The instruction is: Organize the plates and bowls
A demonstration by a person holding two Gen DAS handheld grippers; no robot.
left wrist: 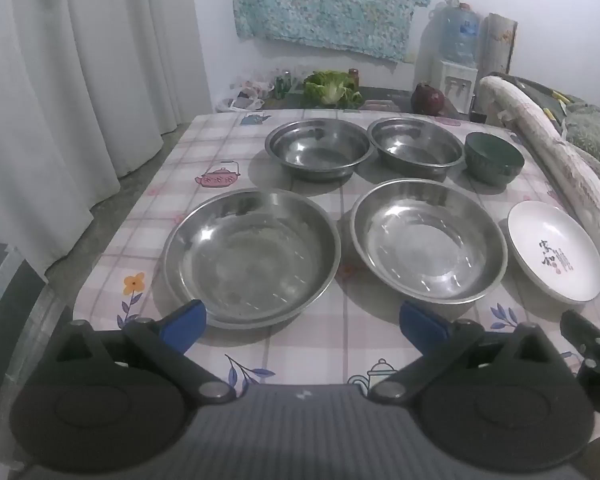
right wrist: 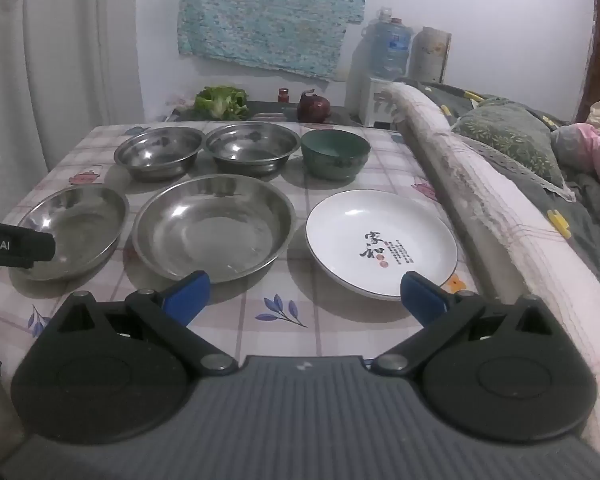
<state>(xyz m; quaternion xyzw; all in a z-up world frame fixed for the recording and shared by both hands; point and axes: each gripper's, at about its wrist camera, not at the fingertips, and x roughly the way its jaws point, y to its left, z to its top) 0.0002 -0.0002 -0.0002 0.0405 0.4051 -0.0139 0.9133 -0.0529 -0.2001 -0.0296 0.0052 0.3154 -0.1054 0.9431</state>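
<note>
Left tongs (left wrist: pixel 302 326), right tongs (right wrist: pixel 305 294) both gaping, empty, hovering frame bottom. Judging: right pinching white plate (right wrist: pixel 381 244) near rim, lifting level, avoiding steel pans (right wrist: pixel 214 228).

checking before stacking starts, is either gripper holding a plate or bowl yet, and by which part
Nothing is held. The left gripper and the right gripper are both open and empty, short of the steel plates and the white plate.

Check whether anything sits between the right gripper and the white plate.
Nothing visible does. The right gripper is open just short of the white plate; only bare tablecloth lies between them.
</note>
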